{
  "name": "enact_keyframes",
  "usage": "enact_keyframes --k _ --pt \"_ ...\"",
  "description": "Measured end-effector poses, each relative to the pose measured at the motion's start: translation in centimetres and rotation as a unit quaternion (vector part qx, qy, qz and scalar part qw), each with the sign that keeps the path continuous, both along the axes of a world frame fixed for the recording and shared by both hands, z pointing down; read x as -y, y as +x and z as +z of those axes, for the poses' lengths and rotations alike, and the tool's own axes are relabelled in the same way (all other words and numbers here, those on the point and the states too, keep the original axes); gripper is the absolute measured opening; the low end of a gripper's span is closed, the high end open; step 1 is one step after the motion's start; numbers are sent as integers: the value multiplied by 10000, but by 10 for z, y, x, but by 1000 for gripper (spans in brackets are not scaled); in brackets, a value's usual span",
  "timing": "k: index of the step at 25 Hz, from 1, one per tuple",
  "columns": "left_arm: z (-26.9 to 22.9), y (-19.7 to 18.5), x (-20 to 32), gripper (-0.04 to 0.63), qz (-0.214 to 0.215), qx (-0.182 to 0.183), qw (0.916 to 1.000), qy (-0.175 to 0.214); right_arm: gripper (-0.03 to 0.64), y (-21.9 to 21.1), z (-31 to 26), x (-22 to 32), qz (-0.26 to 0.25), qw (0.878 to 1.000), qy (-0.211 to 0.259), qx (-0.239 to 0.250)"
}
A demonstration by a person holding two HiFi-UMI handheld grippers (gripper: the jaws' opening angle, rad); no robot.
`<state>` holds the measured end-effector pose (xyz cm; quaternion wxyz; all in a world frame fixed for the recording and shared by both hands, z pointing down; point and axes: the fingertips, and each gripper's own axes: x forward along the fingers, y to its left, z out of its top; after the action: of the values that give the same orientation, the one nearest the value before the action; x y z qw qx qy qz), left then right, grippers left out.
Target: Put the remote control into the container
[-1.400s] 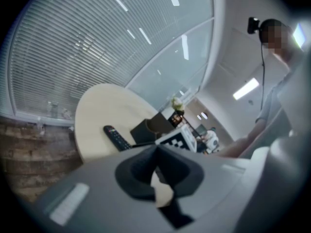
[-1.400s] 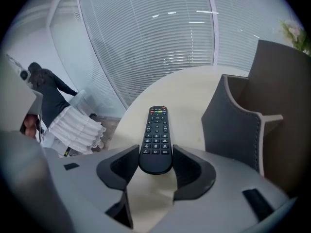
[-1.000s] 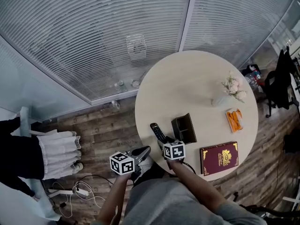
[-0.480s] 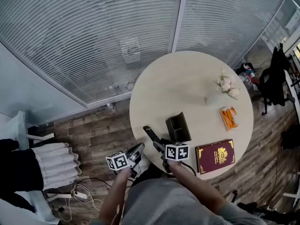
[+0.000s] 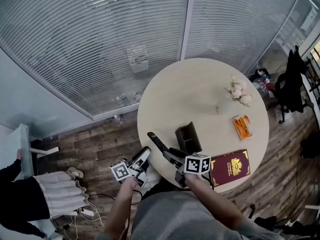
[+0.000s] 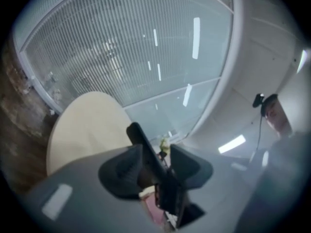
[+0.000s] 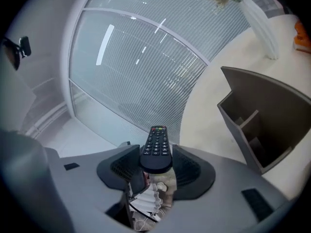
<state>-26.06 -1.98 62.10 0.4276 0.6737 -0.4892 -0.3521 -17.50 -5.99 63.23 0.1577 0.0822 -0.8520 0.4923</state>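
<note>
My right gripper [image 7: 155, 166] jaws pinched the remote control [image 7: 156, 147] by its near end, freeing its length for the container [image 7: 272, 106] ahead-right, while my left gripper [image 6: 156, 164] jaws stood apart, empty.

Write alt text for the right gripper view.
The right gripper grips a black remote control, buttons up, pointing away. To its right a dark divided container stands on the pale round table, a white vase of flowers beyond.
</note>
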Motion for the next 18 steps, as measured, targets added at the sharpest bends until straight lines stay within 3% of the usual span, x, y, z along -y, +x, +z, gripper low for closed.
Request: enact_keyframes --k 6,13,18 --pt "-28 0 4 268 -59 -524 9966 641 222 4 -32 -2 -132 9967 -270 757" --pt "-66 17 -1 291 307 -854 9850 1471 222 20 -70 -14 -543 9862 -466 1496" --pt "-81 30 1 295 370 -871 9827 1593 222 36 -83 -21 -713 9810 -610 1699"
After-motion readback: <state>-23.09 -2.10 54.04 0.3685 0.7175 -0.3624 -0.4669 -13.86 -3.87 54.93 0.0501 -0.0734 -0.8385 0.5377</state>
